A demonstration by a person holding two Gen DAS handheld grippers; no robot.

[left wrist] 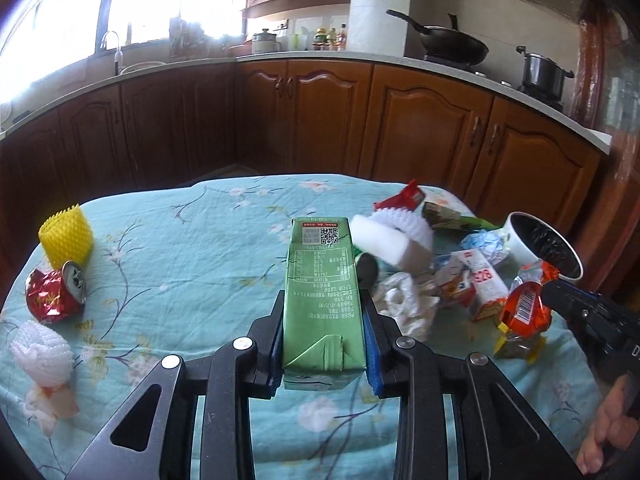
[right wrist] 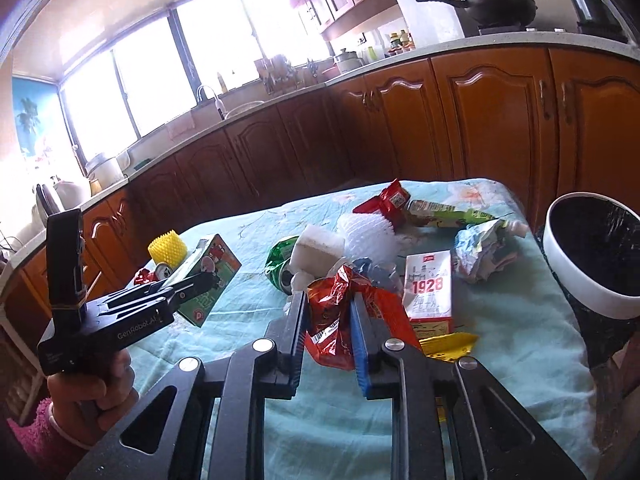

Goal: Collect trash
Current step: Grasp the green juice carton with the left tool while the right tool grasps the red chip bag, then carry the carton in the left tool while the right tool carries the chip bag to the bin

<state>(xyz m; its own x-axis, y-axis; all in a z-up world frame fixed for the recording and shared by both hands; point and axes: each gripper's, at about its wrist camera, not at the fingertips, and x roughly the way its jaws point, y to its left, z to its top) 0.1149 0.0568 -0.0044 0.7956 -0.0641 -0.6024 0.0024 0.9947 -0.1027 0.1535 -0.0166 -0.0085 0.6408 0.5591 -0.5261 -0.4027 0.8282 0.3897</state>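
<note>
My left gripper [left wrist: 322, 300] is shut on a green drink carton [left wrist: 322, 292] and holds it above the table; it also shows in the right wrist view [right wrist: 208, 280]. My right gripper [right wrist: 328, 300] is shut on a red-orange snack wrapper [right wrist: 334, 320], held above the table; the wrapper also shows in the left wrist view [left wrist: 526, 312]. A white trash bin with a black liner [right wrist: 592, 256] stands at the table's right edge. A white and red milk carton [right wrist: 430, 292], crumpled paper [right wrist: 484, 252] and a white foam block [right wrist: 318, 252] lie in a pile on the table.
A floral teal tablecloth [left wrist: 192, 252] covers the table. At its left lie a crushed red can [left wrist: 56, 292], yellow foam netting [left wrist: 66, 240] and white foam netting [left wrist: 42, 354]. A green can [right wrist: 282, 264] and red packet [right wrist: 390, 200] lie in the pile. Wooden kitchen cabinets [left wrist: 320, 120] stand behind.
</note>
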